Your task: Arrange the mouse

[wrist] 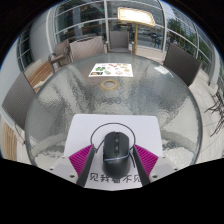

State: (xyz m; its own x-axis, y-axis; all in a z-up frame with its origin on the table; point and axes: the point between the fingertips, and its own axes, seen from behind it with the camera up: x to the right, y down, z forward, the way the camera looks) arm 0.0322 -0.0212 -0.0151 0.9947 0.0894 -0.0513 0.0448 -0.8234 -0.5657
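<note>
Resting between the two fingers of the hand-held gripper (116, 160), a dark computer mouse (116, 149) lies on a white sheet (93, 132) that carries a drawn black circle and a line of printed characters along its near edge. The mouse sits inside that circle, its length running straight away from the camera. Both magenta pads (84, 158) flank it closely — whether they actually press on its sides or leave a sliver of gap cannot be told. The sheet lies on a round glass tabletop (60, 100), near its closest rim. Well beyond the mouse, toward the far side of the glass, a second white card (111, 70) with small coloured patches lies flat. Around the tabletop stand several chairs (82, 50) — dark-framed, with pale seats — and behind them a railing with large glazed panels.
</note>
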